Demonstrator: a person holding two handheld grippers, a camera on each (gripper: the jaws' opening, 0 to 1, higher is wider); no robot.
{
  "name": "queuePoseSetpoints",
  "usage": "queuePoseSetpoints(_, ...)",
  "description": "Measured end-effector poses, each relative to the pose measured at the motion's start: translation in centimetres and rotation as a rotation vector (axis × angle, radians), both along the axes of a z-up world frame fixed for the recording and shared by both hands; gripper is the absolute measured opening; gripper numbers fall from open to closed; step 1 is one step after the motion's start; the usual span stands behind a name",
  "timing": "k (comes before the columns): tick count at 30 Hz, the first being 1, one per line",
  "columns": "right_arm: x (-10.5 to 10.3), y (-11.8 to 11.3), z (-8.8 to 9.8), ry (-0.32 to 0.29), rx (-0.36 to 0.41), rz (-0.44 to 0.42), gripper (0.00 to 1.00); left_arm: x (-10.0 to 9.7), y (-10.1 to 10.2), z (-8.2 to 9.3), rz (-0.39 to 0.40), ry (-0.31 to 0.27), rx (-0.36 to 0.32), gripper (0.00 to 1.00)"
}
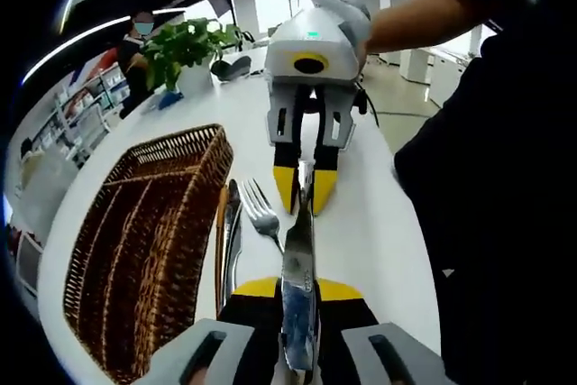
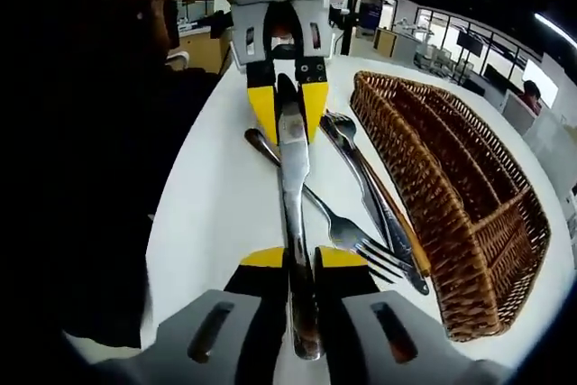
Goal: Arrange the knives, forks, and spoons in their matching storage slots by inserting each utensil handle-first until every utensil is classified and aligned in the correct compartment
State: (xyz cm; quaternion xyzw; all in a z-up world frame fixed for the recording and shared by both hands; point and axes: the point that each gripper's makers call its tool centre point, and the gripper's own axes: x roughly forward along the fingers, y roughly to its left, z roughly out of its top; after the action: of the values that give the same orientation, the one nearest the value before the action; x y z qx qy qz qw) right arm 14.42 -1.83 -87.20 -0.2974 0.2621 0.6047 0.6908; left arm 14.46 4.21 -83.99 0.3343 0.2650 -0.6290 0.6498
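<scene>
A steel table knife (image 1: 297,259) (image 2: 293,169) hangs above the white table, held at both ends. My left gripper (image 1: 297,288) (image 2: 288,110) is shut on one end and my right gripper (image 2: 299,259) (image 1: 305,188) is shut on the other, the two facing each other. A fork (image 1: 261,209) (image 2: 347,232) lies on the table under the knife. Between it and the basket lie a wooden-handled utensil (image 1: 222,241) (image 2: 397,223) and another steel utensil (image 1: 234,241) (image 2: 361,169). The brown wicker basket (image 1: 153,241) (image 2: 451,178) has long divided slots, which look empty.
The white round table (image 1: 379,223) (image 2: 216,205) curves off close beside the grippers, where the person's dark clothes stand. A potted plant (image 1: 185,47) sits at the far end, with a seated person (image 1: 135,42) behind it.
</scene>
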Motion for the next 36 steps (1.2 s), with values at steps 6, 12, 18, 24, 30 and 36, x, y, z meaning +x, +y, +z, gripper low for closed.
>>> queuePoseSetpoints(6, -0.3, 0.4, 0.0, -0.018, -0.016, 0.020, 0.07, -0.3, 0.2, 0.1, -0.011, 0.002, -0.002, 0.12)
queuePoseSetpoints(12, -0.2, 1.1, 0.3, -0.082, -0.023, 0.033, 0.07, -0.4, 0.1, 0.3, 0.019, 0.038, -0.018, 0.12)
queuePoseSetpoints(18, -0.2, 1.0, 0.4, -0.063, -0.036, 0.029, 0.05, -0.4, 0.2, 0.4, -0.004, 0.011, -0.017, 0.12)
queuePoseSetpoints(24, -0.4, 1.3, 1.6, -0.085, -0.063, 0.055, 0.04, -0.4, 1.1, -0.4, 0.038, 0.043, 0.008, 0.13)
queuePoseSetpoints(30, -0.2, 1.6, 2.6, -0.101, -0.064, 0.068, 0.04, -0.1, 1.8, -0.3, 0.080, 0.057, 0.003, 0.13)
queuePoseSetpoints(36, -0.7, 1.6, 2.6, -0.095, -0.100, 0.094, 0.05, -1.0, 1.6, 0.8, -0.003, 0.020, -0.011, 0.11)
